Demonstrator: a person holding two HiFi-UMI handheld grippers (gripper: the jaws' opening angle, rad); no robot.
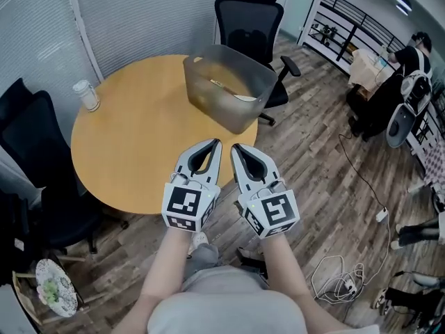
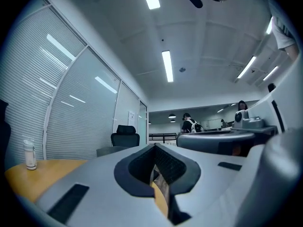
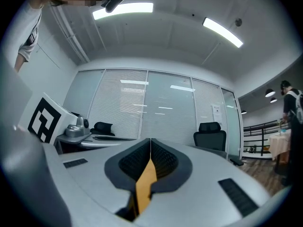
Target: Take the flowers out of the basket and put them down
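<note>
A grey basket [image 1: 226, 85] stands at the far right of the round wooden table [image 1: 139, 141], with something pale lying inside near its right wall; I cannot make out flowers. My left gripper [image 1: 216, 143] and right gripper [image 1: 235, 147] hover side by side over the table's near edge, short of the basket, tips pointing toward it. Both are shut with nothing between the jaws. In the left gripper view the left gripper [image 2: 155, 146] has its jaws pressed together, and the right gripper [image 3: 150, 140] looks the same in the right gripper view.
A small white bottle [image 1: 86, 94] stands at the table's left edge. A black office chair [image 1: 251, 19] sits behind the basket and another chair [image 1: 31, 152] at the left. Cables [image 1: 341, 273] lie on the wooden floor at right. A person [image 1: 410, 65] sits far right.
</note>
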